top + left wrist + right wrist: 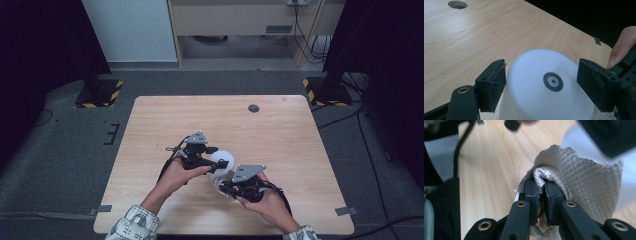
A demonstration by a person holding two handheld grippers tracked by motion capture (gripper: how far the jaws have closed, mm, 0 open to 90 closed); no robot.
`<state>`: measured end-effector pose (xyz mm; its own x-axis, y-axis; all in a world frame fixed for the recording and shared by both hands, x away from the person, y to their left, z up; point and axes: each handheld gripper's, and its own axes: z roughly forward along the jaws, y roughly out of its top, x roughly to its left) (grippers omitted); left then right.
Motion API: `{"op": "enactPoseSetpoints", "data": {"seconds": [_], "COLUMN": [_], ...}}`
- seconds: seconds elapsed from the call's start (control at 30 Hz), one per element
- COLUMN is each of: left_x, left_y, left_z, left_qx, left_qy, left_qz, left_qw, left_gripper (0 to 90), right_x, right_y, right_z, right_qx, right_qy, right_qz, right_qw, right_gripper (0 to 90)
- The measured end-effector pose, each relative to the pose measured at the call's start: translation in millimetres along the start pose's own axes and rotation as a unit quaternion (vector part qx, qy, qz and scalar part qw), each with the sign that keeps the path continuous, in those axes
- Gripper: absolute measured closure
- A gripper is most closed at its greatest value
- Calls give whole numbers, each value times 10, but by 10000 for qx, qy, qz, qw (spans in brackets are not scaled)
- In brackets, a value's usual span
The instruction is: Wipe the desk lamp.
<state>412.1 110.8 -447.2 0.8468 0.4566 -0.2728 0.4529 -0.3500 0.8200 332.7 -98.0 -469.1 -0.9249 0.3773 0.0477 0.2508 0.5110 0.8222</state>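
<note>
The cup [544, 85], white and upside down, stands on the table [280, 130] near its front middle, between the two grippers. In the left gripper view its flat base faces the camera, with a small dark round mark at the centre, and it sits between the two black jaws. The left jaw's pad lies against the cup's side; the right jaw stands just beside the rim with a thin gap, so I cannot tell whether the left gripper [541, 85] truly clamps the cup or only brackets it. In the high view the left gripper [212, 159] reaches the cup [222, 161] from the left, held in the person's left hand [177, 175].

The cloth [579, 182], a pale quilted wipe, is pinched between the jaws of the right gripper [541, 192], which are drawn together on a fold of it. The cloth bunches up above the jaws and lies close to the cup's side, which shows as a blurred pale shape behind it. In the high view the right gripper [225, 186] sits just in front and right of the cup, held by the right hand [262, 200].
</note>
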Motion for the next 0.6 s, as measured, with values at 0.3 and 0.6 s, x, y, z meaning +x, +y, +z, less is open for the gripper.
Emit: {"op": "enactPoseSetpoints", "data": {"seconds": [0.3,0.6], "left_x": [1,-3], "left_y": [1,1], "left_z": [-1,-1], "left_qx": [15,12], "left_qy": [-6,11], "left_qz": [-1,-4], "left_qw": [10000,10000], "left_gripper": [230,230], "right_x": [20,37], "right_y": [-39,46], "right_z": [235,142], "right_qx": [245,-188], "right_qy": [23,17], "right_qz": [-79,-23], "right_qw": [9997,9998], "right_gripper": [827,831]}}
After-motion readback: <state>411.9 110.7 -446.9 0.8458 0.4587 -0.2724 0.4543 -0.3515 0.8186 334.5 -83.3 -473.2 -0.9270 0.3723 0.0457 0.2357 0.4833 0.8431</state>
